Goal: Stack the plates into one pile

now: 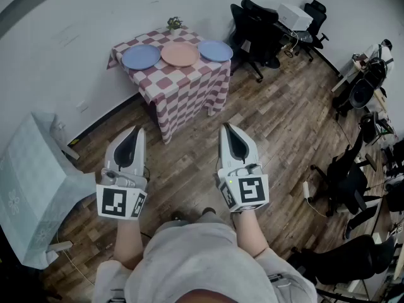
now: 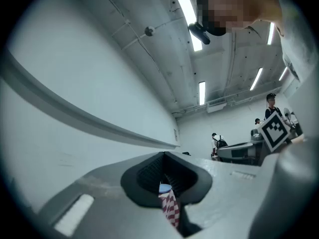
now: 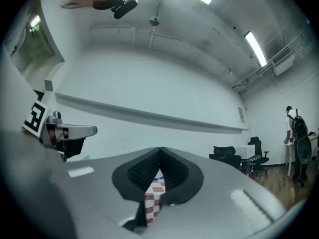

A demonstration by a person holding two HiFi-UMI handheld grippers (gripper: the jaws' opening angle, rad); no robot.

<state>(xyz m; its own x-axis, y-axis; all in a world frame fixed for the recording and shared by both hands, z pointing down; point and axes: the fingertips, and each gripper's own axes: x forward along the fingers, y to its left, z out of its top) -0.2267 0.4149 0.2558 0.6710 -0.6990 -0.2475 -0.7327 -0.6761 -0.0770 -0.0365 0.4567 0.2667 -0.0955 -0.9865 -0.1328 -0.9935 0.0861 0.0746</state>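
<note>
Head view, table: a small table point(image 1: 213, 101) under a red-and-white checked cloth point(image 1: 183, 90), set against the white wall point(image 1: 76, 30), well ahead of both grippers.
Head view, plates: three lie in a row on the cloth, none stacked. The order is left blue plate point(image 1: 141, 57), pink plate point(image 1: 180, 53), right blue plate point(image 1: 215, 50). Their rims are close, but I cannot tell whether they touch.
Head view, plant: a small plant point(image 1: 175, 23) stands at the table's back edge, behind the pink plate.
Head view, left gripper: the left gripper point(image 1: 136, 131) is held over the wood floor point(image 1: 284, 125), pointing toward the table, fingers together and empty.
Head view, right gripper: the right gripper point(image 1: 228, 128) is level with the left, pointing the same way, fingers together and empty.
Head view, surroundings: black chairs point(image 1: 255, 27) stand right of the table, and a pale teal cover point(image 1: 31, 182) is at the left.
Left gripper view, fingers: they meet tip to tip and clamp nothing. A far strip of cloth and a sliver of blue plate show in the slot below the tips.
Left gripper view, background: the right gripper's marker cube point(image 2: 274, 128) is at the right, and people point(image 2: 217, 142) stand far off.
Right gripper view, fingers: they are pressed together and empty. A strip of cloth shows in the slot.
Right gripper view, sides: the left gripper is at the left edge and the chairs are at the right.
</note>
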